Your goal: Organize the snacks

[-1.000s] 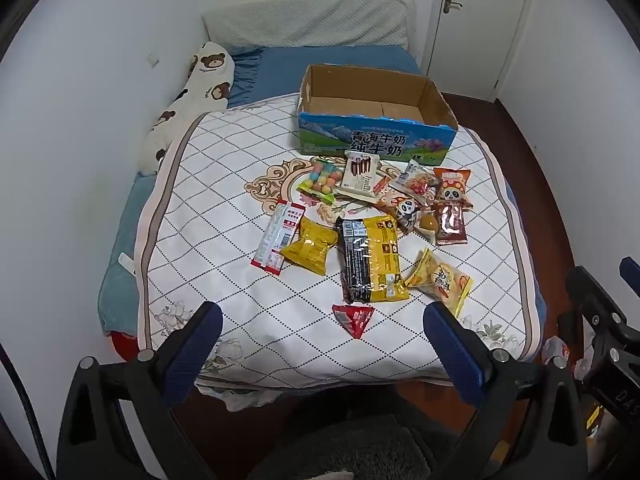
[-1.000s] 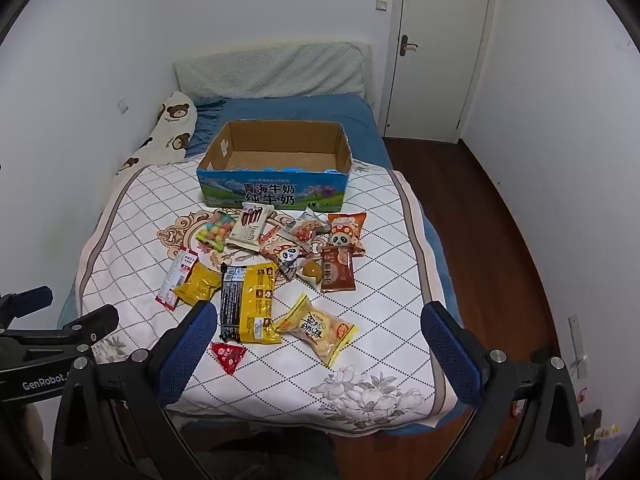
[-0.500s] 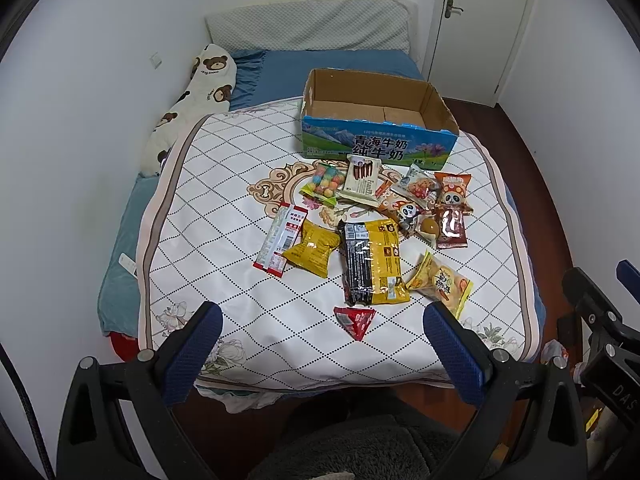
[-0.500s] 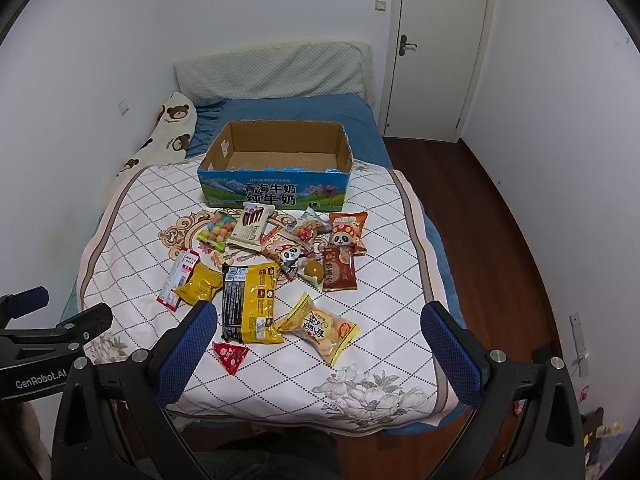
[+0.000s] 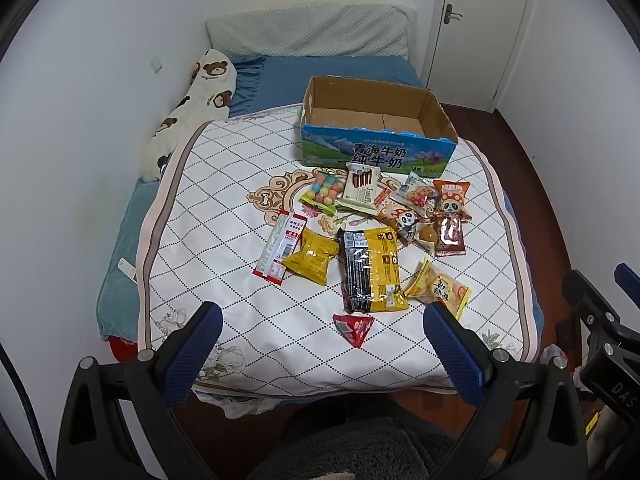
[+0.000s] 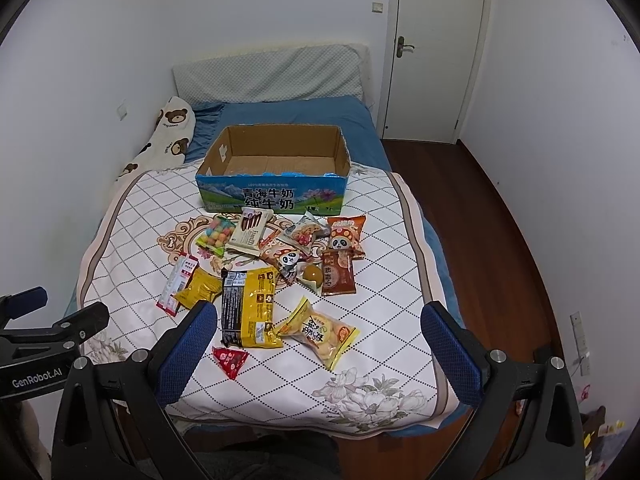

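Several snack packets lie scattered on a quilted bed cover. Among them are a large yellow and black bag, a small red triangular packet, and a yellow biscuit bag. An empty cardboard box with a blue printed front stands behind them. My left gripper is open and empty at the bed's near edge. My right gripper is open and empty, also short of the snacks.
A bear-print pillow lies along the left wall, a headboard cushion at the back. A white door and dark wooden floor are to the right. The left gripper shows at the left edge of the right wrist view.
Both grippers have drifted slightly toward the bed, so the snacks sit a little lower in each view. Nothing was grasped or moved.
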Available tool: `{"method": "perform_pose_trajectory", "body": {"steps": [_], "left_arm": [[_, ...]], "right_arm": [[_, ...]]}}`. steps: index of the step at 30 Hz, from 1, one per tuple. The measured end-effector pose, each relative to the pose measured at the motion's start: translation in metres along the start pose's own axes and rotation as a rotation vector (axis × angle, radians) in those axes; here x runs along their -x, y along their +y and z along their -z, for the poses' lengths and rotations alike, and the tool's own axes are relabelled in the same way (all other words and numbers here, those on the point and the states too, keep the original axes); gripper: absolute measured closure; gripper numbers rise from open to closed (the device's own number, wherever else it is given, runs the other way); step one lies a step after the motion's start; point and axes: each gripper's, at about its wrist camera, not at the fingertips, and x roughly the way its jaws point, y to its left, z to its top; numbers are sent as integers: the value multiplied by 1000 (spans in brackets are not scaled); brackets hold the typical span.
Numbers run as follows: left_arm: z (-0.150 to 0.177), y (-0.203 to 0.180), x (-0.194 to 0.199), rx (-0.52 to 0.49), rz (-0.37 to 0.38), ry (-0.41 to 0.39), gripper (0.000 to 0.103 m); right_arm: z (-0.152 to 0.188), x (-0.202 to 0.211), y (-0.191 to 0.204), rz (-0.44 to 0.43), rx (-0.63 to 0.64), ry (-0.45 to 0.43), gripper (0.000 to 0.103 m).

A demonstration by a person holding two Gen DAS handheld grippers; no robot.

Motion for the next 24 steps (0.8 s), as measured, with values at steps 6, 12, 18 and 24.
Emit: {"method": "perform_pose_trajectory", "body": {"steps": [6,12,18,24], "left_arm": [[0,1,1,1,-1,-5,0],[0,2,3,11,-4,-12,0],[1,5,6,18,-2,-22,0],[1,5,8,13,0,-28,0]], "right_arm": [[-3,0,2,1,6,-5,0],[-2,-1,2,-5,9,-8,0],[-2,0,3,-4,14,-14,0],[-2,1,5,-4,15,-18,0]]}}
